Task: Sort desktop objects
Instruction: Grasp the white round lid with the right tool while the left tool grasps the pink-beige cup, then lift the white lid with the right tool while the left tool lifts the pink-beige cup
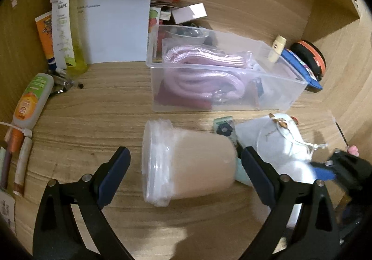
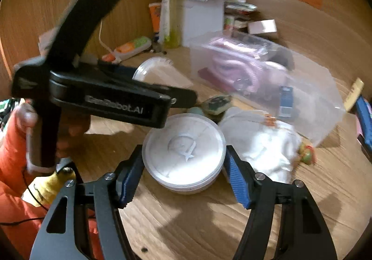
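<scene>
1. A light wood-grain tabletop [image 1: 104, 120] is seen, its grain running across the left wrist view.
2. It is enclosed at the back by a matching wooden back panel [image 1: 267, 4].
3. A wooden side wall [image 1: 344, 34] is set at the right.
4. Soft shadows are cast on the near surface.

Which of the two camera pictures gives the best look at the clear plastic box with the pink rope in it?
The left wrist view: the clear box sits sharp and whole there, with the pink rope coiled inside. The right wrist view shows the same box blurred by motion, its edges smeared.
</scene>
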